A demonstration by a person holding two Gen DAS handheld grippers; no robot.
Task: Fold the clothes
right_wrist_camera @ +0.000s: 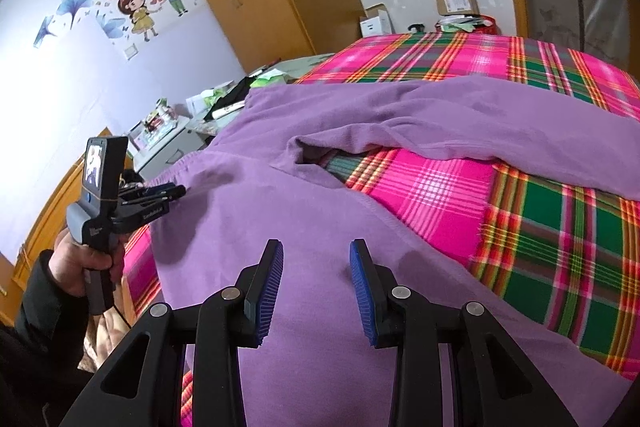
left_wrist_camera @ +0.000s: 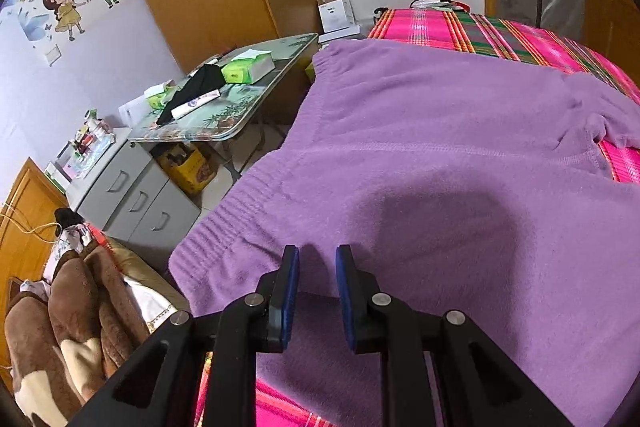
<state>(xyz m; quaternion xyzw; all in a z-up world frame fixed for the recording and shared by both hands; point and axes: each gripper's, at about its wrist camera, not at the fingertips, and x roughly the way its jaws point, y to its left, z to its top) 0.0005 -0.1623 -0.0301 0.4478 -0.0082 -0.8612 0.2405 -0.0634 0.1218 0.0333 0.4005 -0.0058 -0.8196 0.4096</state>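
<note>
Purple garment point(left_wrist_camera: 440, 155) lies spread on the plaid bedcover point(right_wrist_camera: 552, 227), one sleeve point(right_wrist_camera: 460, 131) angled far right. Left gripper point(left_wrist_camera: 317, 259) is part open and empty over the ribbed hem point(left_wrist_camera: 224, 231) at the left edge; right gripper point(right_wrist_camera: 316, 255) is wider open, empty, above the near body. Pinch one fabric layer only, low. Cluttered side table point(left_wrist_camera: 256, 107) and grey drawers point(left_wrist_camera: 132, 195) sit left, clear of the fold.

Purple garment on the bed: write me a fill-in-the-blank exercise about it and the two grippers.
1. The garment is coloured ____.
2. It lies on a ____ bedspread of pink and green.
3. The right gripper has ____ between its pads.
4. The left gripper hovers near the garment's ribbed ____.

Missing words: purple; plaid; nothing; hem
</note>
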